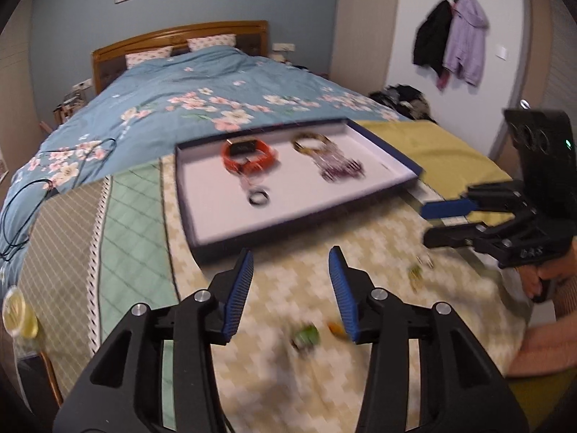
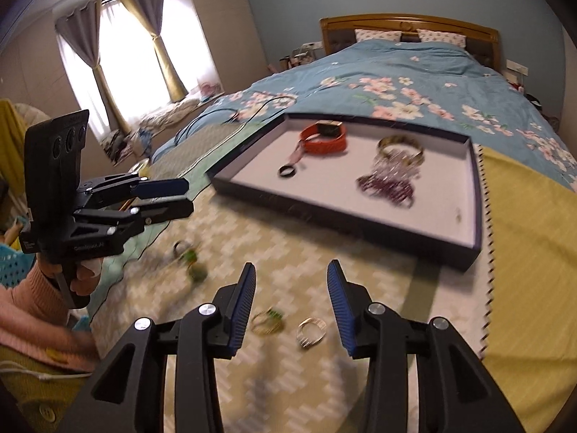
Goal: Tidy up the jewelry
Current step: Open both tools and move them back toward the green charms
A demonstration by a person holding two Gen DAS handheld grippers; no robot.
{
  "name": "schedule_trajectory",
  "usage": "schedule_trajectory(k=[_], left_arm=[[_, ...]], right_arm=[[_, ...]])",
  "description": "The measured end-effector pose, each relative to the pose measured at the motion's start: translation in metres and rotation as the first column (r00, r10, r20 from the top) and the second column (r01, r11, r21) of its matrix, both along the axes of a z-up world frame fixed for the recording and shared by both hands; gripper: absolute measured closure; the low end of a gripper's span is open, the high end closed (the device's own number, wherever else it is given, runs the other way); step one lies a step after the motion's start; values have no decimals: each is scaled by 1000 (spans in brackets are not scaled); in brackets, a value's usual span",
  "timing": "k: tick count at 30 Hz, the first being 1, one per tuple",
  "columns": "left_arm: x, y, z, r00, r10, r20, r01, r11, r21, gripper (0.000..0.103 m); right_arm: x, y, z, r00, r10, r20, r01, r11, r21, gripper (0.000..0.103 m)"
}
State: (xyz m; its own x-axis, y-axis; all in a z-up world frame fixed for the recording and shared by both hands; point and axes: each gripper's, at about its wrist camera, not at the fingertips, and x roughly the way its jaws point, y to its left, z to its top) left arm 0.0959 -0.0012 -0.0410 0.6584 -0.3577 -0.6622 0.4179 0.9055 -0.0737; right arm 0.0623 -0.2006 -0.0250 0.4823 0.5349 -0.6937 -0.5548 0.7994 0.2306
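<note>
I hold one claw in each hand above the foot of the bed (image 1: 202, 83), where a checkered cloth (image 2: 324, 252) is spread. My left claw (image 1: 290, 281) has its jaws apart, with nothing between them. My right claw (image 2: 291, 296) is the same: jaws apart and empty.

Ahead of both claws lies the dark blue tray (image 1: 382, 144) with a white inside. Three or four pieces are already in it: an orange watch (image 1: 249, 155) at the far left, a black ring (image 1: 258, 197) nearer to me, and at the right a patterned bangle (image 1: 310, 142) with a purple beaded piece (image 1: 339, 171) touching it. So I judge that part of the work is done.

Some pieces are not yet in the tray. Just under my right claw, between its fingers, I see a gold ring with a green stone (image 2: 267, 321) and a silver ring (image 2: 311, 331), near each other. Under my left claw there is a green piece (image 1: 305, 337) and a small orange piece (image 1: 335, 328), both blurred; I cannot tell what they are. All of these must still go to the tray.
</note>
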Motion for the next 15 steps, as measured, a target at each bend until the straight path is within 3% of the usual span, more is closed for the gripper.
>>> schedule_trajectory(k=[7, 15], left_arm=[[-33, -8, -16, 996, -76, -51, 75, 997, -17, 61], [-35, -16, -32, 990, -83, -110, 82, 996, -21, 63]], right_arm=[[-16, 10, -17, 999, 19, -48, -20, 1000, -11, 64], [-19, 20, -26, 998, 9, -63, -12, 999, -48, 66]])
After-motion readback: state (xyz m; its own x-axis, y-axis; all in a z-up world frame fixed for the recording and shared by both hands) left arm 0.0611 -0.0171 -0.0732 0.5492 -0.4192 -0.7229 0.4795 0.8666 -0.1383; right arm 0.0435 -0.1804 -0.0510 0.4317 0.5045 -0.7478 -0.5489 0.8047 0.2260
